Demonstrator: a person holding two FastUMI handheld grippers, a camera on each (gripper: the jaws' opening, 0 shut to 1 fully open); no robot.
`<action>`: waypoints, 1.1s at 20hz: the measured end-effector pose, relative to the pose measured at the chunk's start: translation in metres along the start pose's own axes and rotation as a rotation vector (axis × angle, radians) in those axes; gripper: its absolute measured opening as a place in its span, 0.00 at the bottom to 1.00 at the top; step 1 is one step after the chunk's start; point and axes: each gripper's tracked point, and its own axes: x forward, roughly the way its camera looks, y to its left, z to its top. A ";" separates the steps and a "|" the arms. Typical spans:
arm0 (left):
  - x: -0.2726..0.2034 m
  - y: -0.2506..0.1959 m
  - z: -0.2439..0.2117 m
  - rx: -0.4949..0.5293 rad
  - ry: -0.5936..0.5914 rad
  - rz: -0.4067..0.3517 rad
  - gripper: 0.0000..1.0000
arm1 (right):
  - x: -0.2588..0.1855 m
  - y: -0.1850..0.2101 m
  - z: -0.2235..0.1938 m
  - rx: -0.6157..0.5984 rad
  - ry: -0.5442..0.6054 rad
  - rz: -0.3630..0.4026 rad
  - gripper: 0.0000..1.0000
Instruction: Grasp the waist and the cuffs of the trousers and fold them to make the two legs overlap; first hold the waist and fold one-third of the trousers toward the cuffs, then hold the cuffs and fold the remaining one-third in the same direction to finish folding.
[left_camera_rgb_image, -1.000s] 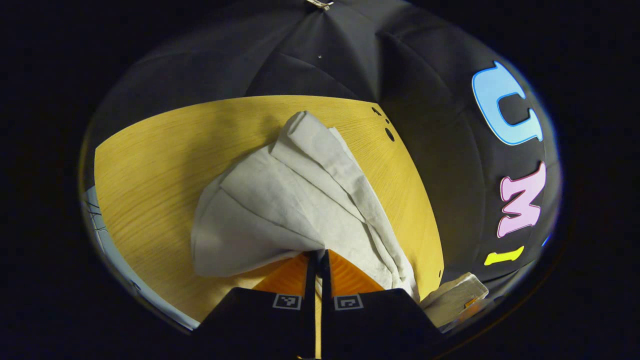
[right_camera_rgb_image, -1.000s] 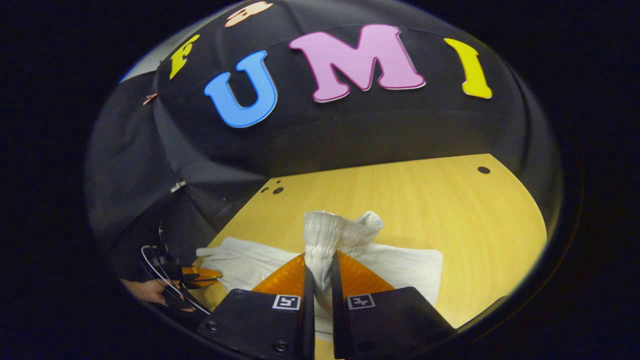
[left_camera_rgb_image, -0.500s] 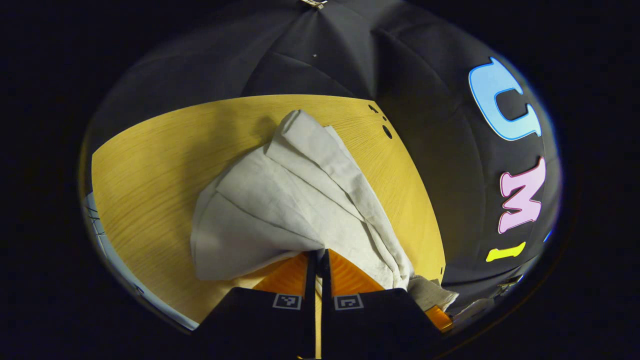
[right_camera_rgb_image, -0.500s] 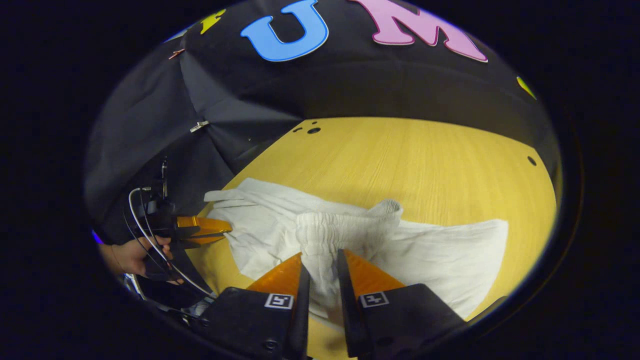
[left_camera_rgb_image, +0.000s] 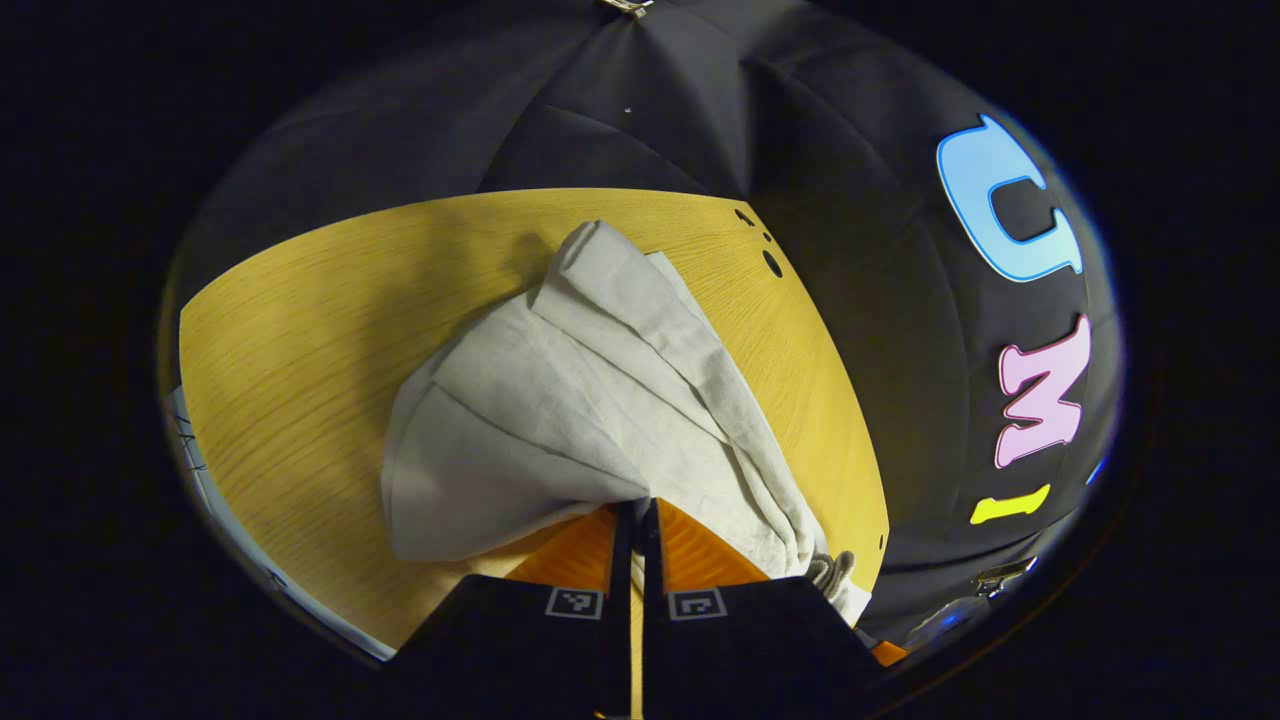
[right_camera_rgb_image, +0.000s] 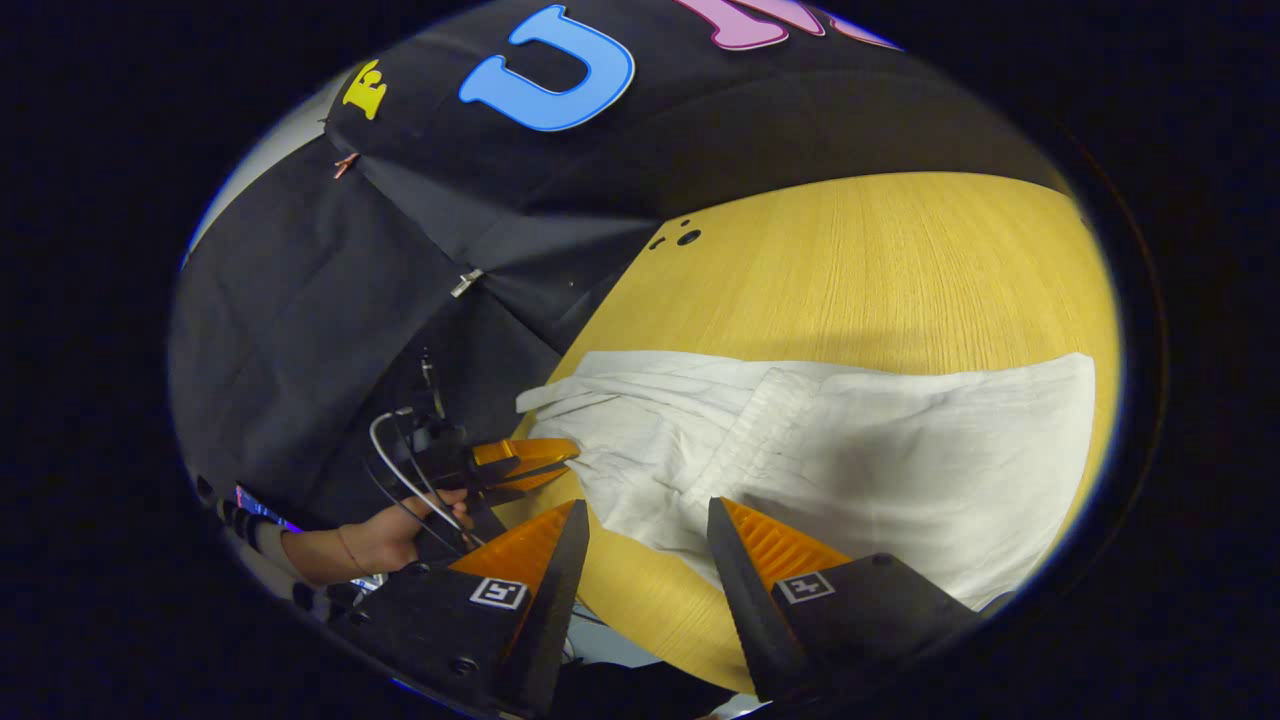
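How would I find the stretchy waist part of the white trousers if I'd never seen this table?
Look at the yellow wooden table and the white trousers lying flat on it. Across their middle runs the waistband, folded onto the legs. It is a narrow strip of tight little gathers, while the cloth around it is smooth.

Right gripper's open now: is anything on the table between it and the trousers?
Nothing visible. The right gripper hangs open at the table edge, bare wood before the trousers. The left gripper pinches their far end.
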 end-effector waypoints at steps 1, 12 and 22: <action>0.000 0.000 0.001 -0.001 -0.001 0.000 0.10 | -0.007 -0.010 0.004 0.007 -0.021 -0.035 0.75; -0.033 -0.044 0.024 0.013 -0.120 -0.074 0.08 | -0.126 -0.138 0.002 0.186 -0.182 -0.357 0.75; -0.070 -0.141 0.015 0.267 -0.204 -0.209 0.05 | -0.212 -0.181 -0.024 0.329 -0.307 -0.456 0.75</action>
